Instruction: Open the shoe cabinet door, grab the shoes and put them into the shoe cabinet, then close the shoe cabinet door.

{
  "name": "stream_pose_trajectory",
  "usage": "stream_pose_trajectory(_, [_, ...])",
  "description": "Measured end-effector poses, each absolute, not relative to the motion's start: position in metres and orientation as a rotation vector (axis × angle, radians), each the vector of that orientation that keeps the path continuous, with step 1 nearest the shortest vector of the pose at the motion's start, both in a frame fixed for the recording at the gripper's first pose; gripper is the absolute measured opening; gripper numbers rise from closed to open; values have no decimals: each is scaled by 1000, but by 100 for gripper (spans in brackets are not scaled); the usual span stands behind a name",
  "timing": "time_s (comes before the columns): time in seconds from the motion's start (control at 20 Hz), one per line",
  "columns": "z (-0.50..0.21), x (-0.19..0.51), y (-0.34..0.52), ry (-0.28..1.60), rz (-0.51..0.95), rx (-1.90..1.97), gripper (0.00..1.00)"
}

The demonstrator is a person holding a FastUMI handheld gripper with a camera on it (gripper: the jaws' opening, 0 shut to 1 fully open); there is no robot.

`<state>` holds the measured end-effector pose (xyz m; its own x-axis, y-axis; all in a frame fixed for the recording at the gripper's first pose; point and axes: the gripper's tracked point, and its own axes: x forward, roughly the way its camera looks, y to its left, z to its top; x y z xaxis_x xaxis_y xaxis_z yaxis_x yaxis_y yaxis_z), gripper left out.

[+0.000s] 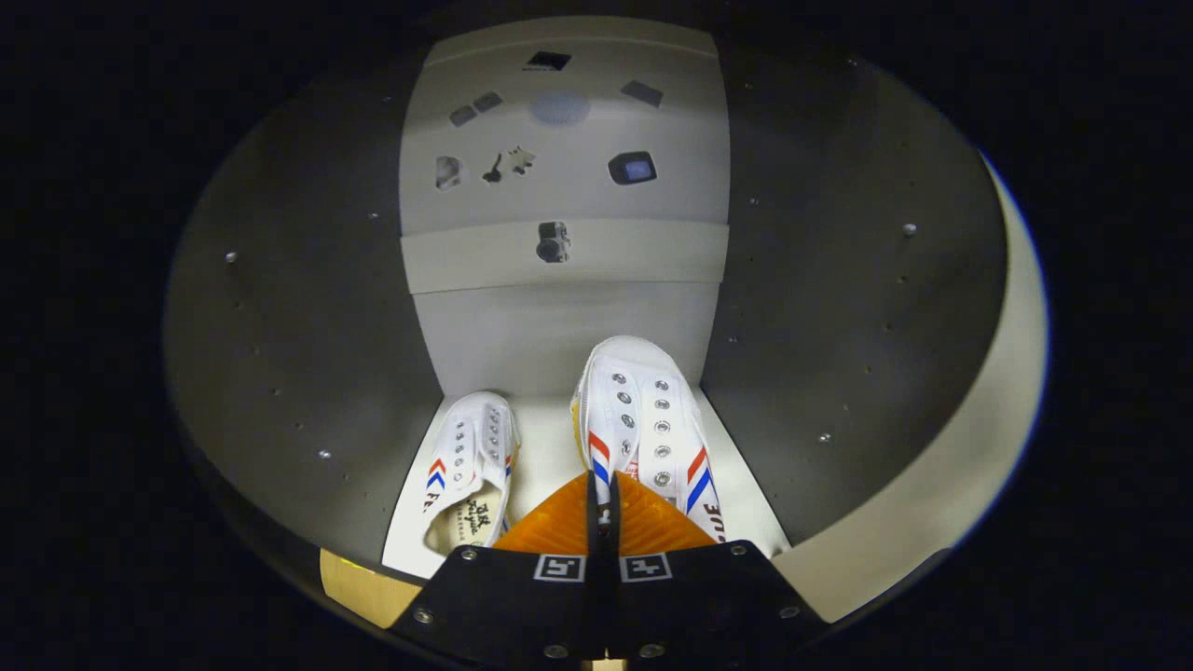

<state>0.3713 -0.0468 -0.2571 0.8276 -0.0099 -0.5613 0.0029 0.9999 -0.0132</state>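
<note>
Shoes [643, 419]: white canvas; claw [603, 489] pinches tongue.

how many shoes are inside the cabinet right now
2. One white shoe lies on the cabinet floor, left of the tongs. The other shoe is just ahead of the closed tongs, its heel hidden behind them.

Small flat marks, maybe stickers, too small to identify:
- 1 dark square patch [547, 61] topmost
- 2 small grey rectangles [474, 108] lower left of it
- 1 tilted grey rectangle [641, 92] to the right
- pale round spot [560, 108] btwn them
- dark key-like shape [492, 171] beside a pale star-like shape [520, 159]
- dark rounded square w/ bluish centre [632, 168]
- dark camera-like shape [552, 241] lowest

Tan cardboard-like patch [359, 582] nearest, at lower left.
</note>
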Motion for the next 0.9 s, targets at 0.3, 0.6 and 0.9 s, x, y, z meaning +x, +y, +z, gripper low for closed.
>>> stream_pose_trajectory(0.3, [-318,412,-42,703,-12,-55,0])
stream_pose_trajectory(0.6, [-310,407,-46,638,-44,-81,21])
stream_pose_trajectory(0.9, [-250,344,-47,513,-45,-74,76])
